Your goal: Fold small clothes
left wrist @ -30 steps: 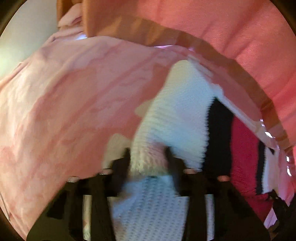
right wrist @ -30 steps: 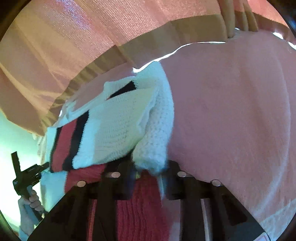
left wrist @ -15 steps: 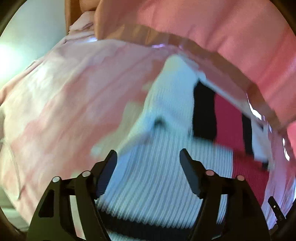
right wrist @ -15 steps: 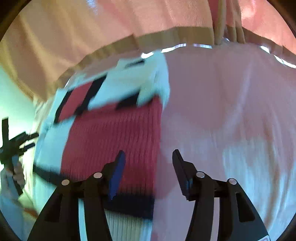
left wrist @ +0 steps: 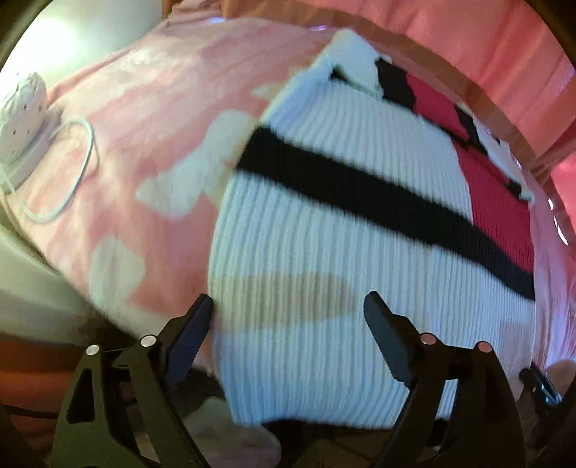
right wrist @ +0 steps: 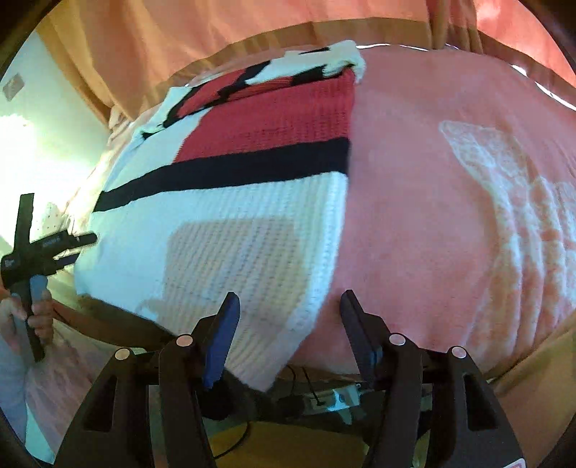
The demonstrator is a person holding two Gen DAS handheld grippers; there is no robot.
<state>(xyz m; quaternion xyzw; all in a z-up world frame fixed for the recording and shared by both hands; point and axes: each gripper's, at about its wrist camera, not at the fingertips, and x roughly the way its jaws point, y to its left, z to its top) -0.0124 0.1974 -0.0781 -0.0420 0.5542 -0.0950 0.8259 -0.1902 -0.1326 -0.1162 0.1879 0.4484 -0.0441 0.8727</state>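
Note:
A knit sweater (left wrist: 342,252), white with a black stripe and a red block, lies flat on a pink blanket (left wrist: 151,118); its sleeves are folded over its far end. My left gripper (left wrist: 288,298) hovers over the near white hem at the sweater's left edge. Its jaws are opening, the pads press on nothing, and only flat knit lies below them. My right gripper (right wrist: 289,295) stands open over the sweater's (right wrist: 234,252) near right corner, holding nothing. A hand (right wrist: 36,316) carries the left gripper (right wrist: 39,252) at the left of the right wrist view.
A white padded object (left wrist: 21,104) with a looped white cord (left wrist: 72,172) lies on the blanket's left side. Pink curtains (right wrist: 252,32) hang behind the bed. Below the near edge, cables and a power strip (right wrist: 338,399) lie on the floor.
Both grippers let go of the white sleeve ends at the sweater's far end, opened, and drew back to its near hem. The sleeves now lie folded over the top.

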